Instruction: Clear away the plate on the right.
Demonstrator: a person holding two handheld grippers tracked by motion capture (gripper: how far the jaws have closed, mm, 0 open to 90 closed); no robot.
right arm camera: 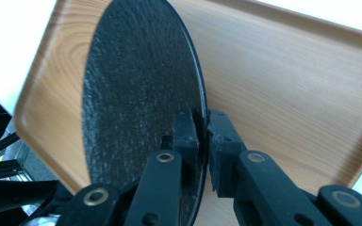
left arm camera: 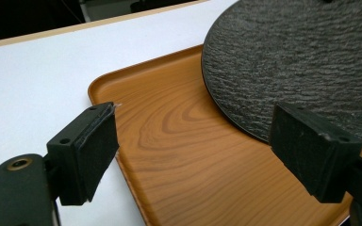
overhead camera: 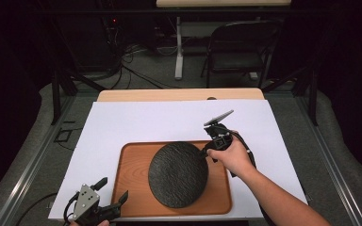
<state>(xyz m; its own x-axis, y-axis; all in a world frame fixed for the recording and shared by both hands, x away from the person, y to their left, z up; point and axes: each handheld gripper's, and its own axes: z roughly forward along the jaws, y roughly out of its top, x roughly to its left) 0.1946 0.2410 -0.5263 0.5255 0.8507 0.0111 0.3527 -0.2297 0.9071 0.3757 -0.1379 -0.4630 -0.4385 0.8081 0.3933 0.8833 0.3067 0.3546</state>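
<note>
A round black textured plate is held over the wooden tray on the white mat. My right gripper is shut on the plate's right rim; in the right gripper view the jaws pinch the plate edge at my right gripper, with the tray behind. My left gripper stands open at the tray's near left corner. In the left gripper view my left gripper has its jaws wide apart over the tray, and the plate lies ahead on the right.
The white mat covers a wooden table. A folding chair and a table leg stand beyond on the grey floor. Metal rails run along both sides.
</note>
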